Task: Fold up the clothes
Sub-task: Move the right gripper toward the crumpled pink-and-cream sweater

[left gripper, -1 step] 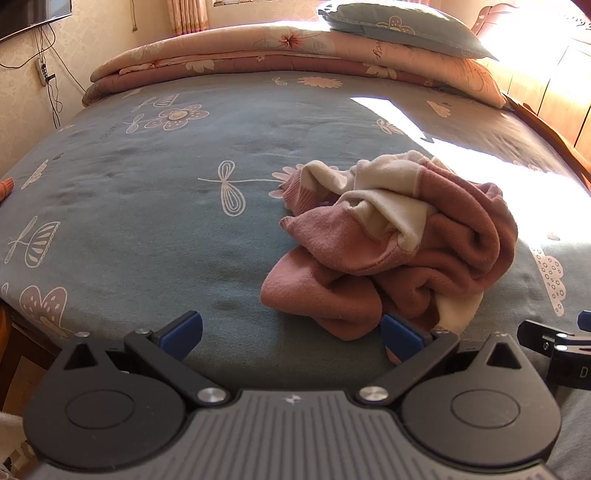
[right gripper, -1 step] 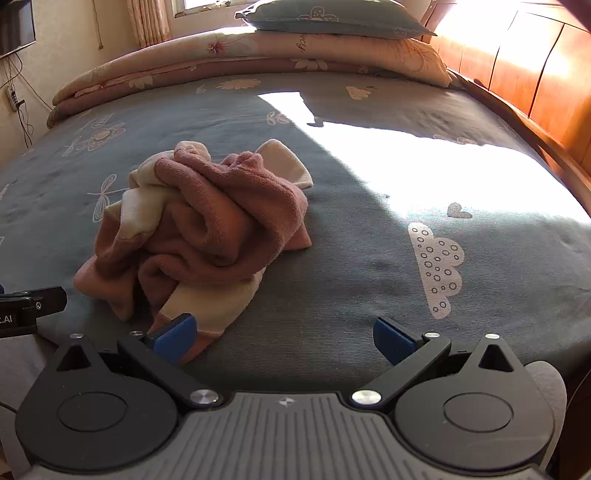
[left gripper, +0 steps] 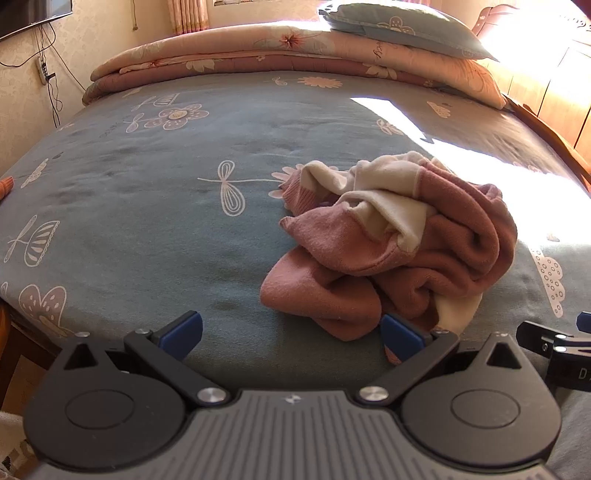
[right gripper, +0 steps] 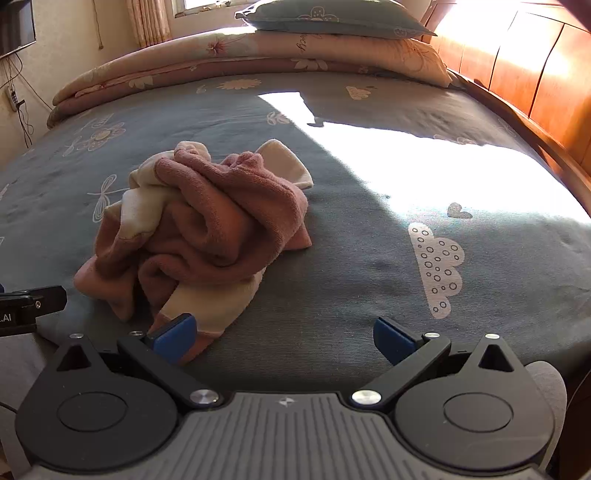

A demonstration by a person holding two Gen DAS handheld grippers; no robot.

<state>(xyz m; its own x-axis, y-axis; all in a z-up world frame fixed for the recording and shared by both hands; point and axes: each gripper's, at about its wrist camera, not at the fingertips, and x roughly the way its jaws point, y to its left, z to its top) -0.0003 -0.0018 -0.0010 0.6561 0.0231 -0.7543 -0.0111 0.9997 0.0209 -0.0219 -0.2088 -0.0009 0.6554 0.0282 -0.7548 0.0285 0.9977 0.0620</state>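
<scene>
A crumpled pink and cream sweater [left gripper: 406, 251] lies in a heap on the blue-grey bedsheet [left gripper: 166, 221] near the bed's front edge. My left gripper [left gripper: 291, 332] stands open just short of the heap, and its right pad [left gripper: 400, 336] is next to the sweater's lower edge. In the right wrist view the sweater [right gripper: 207, 229] is at the left. My right gripper [right gripper: 284, 336] is open too, with its left pad [right gripper: 175, 334] over a cream and pink corner of the cloth. Nothing is gripped by either one.
A folded floral quilt [left gripper: 258, 51] with a blue pillow [left gripper: 402, 26] on it lies across the far end of the bed. A wooden headboard [right gripper: 535, 74] runs along the right side. Bright sunlight [right gripper: 443, 173] falls on the sheet to the right of the sweater. A TV and cables [left gripper: 44, 70] are on the left wall.
</scene>
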